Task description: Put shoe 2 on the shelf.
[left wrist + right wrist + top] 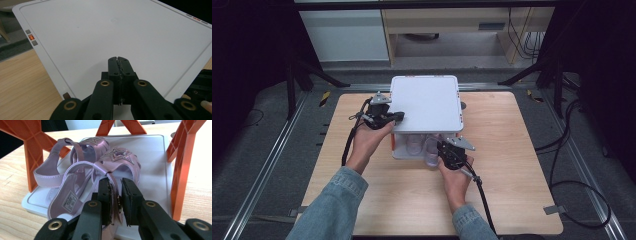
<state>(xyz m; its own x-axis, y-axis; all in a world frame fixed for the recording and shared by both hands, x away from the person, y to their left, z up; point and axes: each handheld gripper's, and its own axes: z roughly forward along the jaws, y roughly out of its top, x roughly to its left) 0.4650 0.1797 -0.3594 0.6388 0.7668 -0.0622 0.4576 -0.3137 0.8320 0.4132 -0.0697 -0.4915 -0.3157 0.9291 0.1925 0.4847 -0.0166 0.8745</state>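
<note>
Sandals (95, 170): pair of lilac strappy sandals, star trim on the front straps, lying on the lower white tray of the rack; one overlaps the other.
Heel strap (113, 195): dark-edged strap of the nearer sandal runs between the right gripper's jaws, against the left jaw's pad; gap to the other jaw.
Right gripper (117, 195): jaws slightly parted around the strap, not pressing it from both sides; in the high view (451, 150) at the rack's front edge, pointing in under the top shelf.
Left gripper (118, 65): jaws pressed together, nothing between them, tips over the white top shelf near its edge; in the high view (387, 116) at the shelf's left side.
Rack (427, 102): white flat top shelf, orange legs (182, 162), white bottom tray (155, 165); stands mid-table toward the far side.
Table (512, 165): light wood.
Hands: left hand (371, 135) and right hand (454, 175) each hold a gripper; denim sleeves (332, 210).
</note>
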